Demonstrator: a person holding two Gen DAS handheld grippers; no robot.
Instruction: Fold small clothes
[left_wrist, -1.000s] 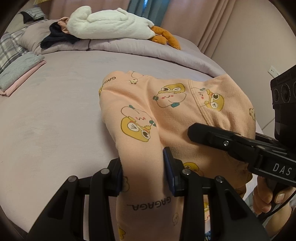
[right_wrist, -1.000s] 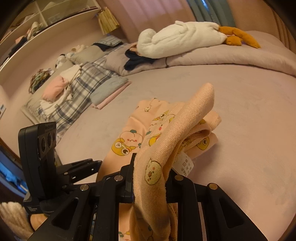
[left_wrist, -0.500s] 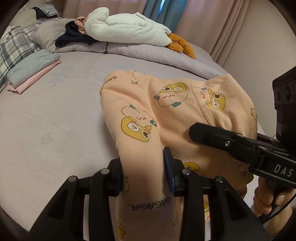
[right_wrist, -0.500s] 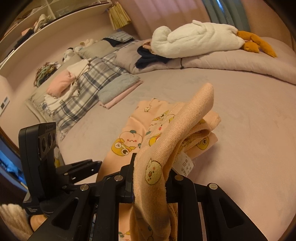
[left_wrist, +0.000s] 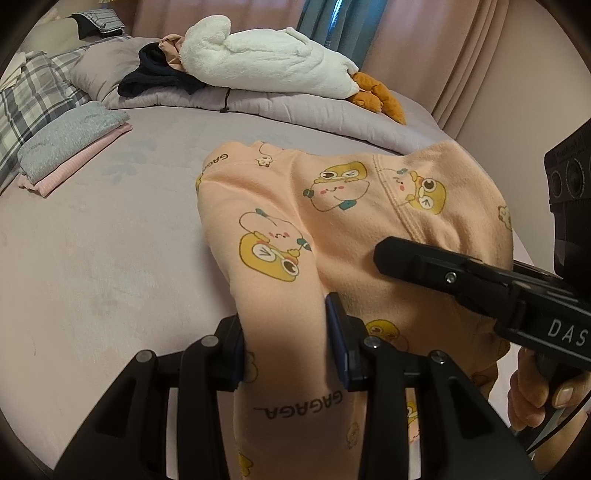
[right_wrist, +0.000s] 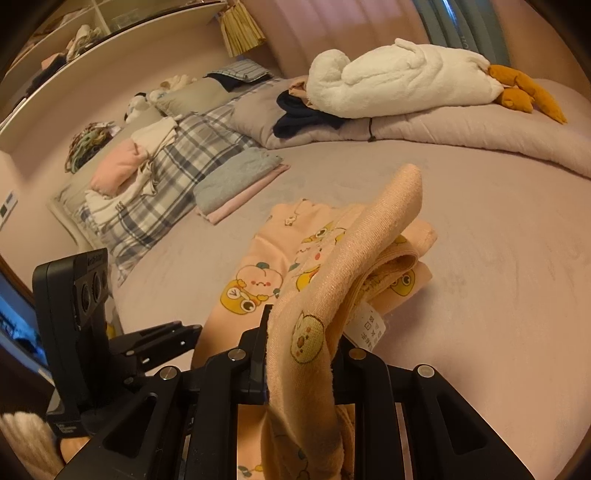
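Note:
A small peach garment (left_wrist: 332, 206) printed with yellow cartoon animals lies partly on the mauve bed (left_wrist: 92, 258). My left gripper (left_wrist: 284, 332) is shut on a fold of the garment near its "GAGAGA" print. My right gripper (right_wrist: 301, 354) is shut on another edge of the same garment (right_wrist: 280, 266), lifted so the cloth arches upward with a white care label hanging out. The right gripper also shows in the left wrist view (left_wrist: 461, 273), at the right over the garment.
A folded grey and pink stack (left_wrist: 70, 144) lies at the bed's left. A white plush goose (left_wrist: 266, 66) and dark clothes (left_wrist: 159, 77) rest on the rolled duvet at the back. A plaid pillow with loose clothes (right_wrist: 147, 173) lies far left. A wall stands right.
Both grippers keep their hold on the garment. The views have shifted so the bed's far end and the folded stack sit lower and closer in frame.

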